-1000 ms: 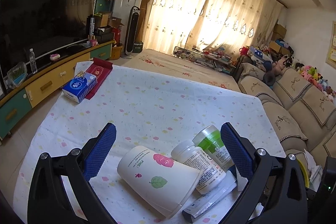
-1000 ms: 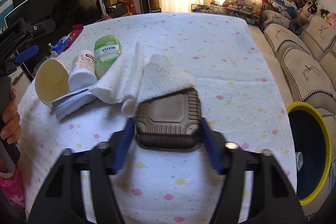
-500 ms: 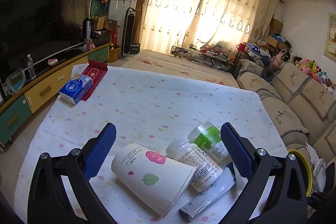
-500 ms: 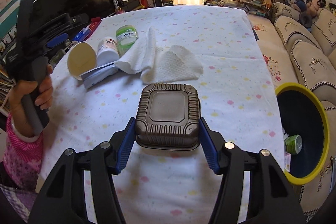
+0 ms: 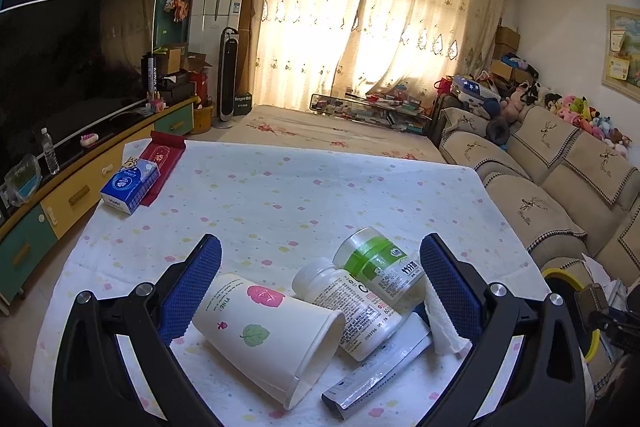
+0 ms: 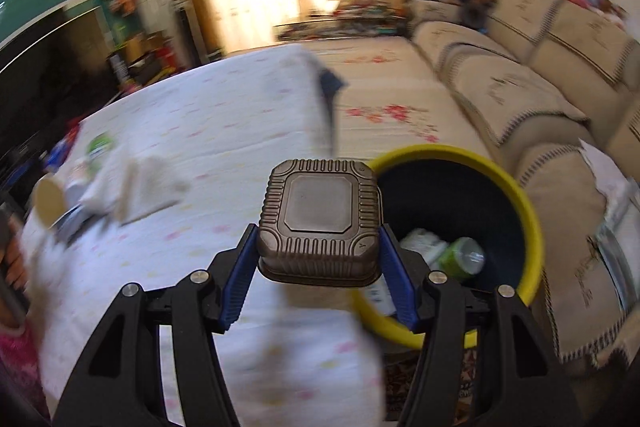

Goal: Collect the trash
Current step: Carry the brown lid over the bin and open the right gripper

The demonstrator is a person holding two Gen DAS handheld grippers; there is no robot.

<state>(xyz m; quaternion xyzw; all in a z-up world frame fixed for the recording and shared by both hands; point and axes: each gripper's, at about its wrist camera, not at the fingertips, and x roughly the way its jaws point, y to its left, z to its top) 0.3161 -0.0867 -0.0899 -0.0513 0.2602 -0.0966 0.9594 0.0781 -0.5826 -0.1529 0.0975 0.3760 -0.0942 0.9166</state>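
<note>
Left wrist view first: I'm looking down my left gripper (image 5: 320, 291) at the pile on the spotted tablecloth (image 5: 300, 195). Jaws are standing wide apart, gripping nothing. Sitting between them: a paper cup (image 5: 266, 331) on its side, a white pill bottle (image 5: 348, 311), a green-label jar (image 5: 378, 267), a flat silver packet (image 5: 376, 371) and a scrap of paper towel (image 5: 440, 319) right against the right-hand pad. A tissue box (image 5: 130, 185) is lying well away at the far left corner. I'm guessing the cup is the easy pick: light and thin-walled, so it'll crush if I squeeze hard. I'd pinch it across the body near the rim, gently. The bottles look stiff and smooth, so they could roll or slip out.

Right wrist view: pretty blurry, but my right gripper (image 6: 318, 247) is clamped on a brown plastic container (image 6: 318, 219), pads pressing on its two opposite sides just under the ribbed top. It's hanging at the table's edge, right beside the rim of the yellow bin (image 6: 524, 211), not quite over the opening yet as far as I can tell. The bin is already holding a green can (image 6: 460, 257) and some white packaging. The container seems light and fairly stiff, though thin plastic like that can flex and pop loose, so I'm thinking a side grip on the ribbed walls is the right spot.
</note>
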